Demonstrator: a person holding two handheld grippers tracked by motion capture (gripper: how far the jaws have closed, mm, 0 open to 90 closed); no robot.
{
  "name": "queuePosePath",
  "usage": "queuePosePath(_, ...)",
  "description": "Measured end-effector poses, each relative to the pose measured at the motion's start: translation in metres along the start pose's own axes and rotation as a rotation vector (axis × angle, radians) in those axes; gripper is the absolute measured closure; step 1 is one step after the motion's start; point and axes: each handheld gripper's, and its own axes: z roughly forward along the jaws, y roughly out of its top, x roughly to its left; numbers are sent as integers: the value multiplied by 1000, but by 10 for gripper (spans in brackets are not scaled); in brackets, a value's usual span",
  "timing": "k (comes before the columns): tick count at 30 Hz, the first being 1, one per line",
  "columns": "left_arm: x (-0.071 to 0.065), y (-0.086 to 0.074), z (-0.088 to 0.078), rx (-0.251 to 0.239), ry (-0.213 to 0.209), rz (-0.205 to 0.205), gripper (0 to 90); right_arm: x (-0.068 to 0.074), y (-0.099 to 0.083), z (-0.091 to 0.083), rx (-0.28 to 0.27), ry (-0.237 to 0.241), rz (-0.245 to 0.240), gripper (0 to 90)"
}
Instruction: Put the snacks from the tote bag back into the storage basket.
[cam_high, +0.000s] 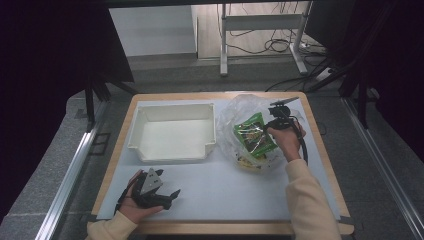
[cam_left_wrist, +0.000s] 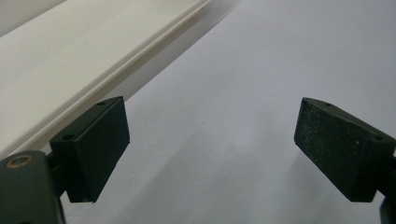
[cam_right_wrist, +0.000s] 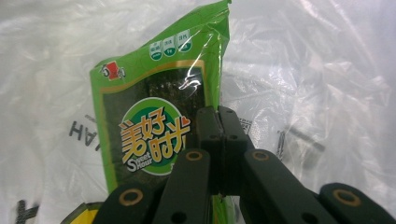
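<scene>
A green snack packet with a round logo sits in the mouth of a clear plastic bag at the right of the table. My right gripper is shut on the packet's right edge; in the right gripper view the packet stands upright in front of the crinkled bag, with the jaws pressed together on it at the gripper. My left gripper rests near the front left of the table, held in a hand. Its jaws stand wide apart over the bare white mat, the gripper holding nothing.
An empty white tray stands at the back left of the mat; its rim runs past my left gripper. A yellow packet peeks out below the green one. A desk frame and cables lie beyond the table.
</scene>
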Motion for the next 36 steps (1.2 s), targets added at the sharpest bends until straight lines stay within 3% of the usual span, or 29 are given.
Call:
queuePosePath(14,0,0,-1,2,6,4,104,-10,-5,-34,-125,56,10,900)
queuePosePath(23,-1,0,-1,3,12,5,103,-20,-11,-53,-205,84,41,900)
queuePosePath(36,-2,0,0,4,11,1,102,-26,-9,-68,-268,101,55,900)
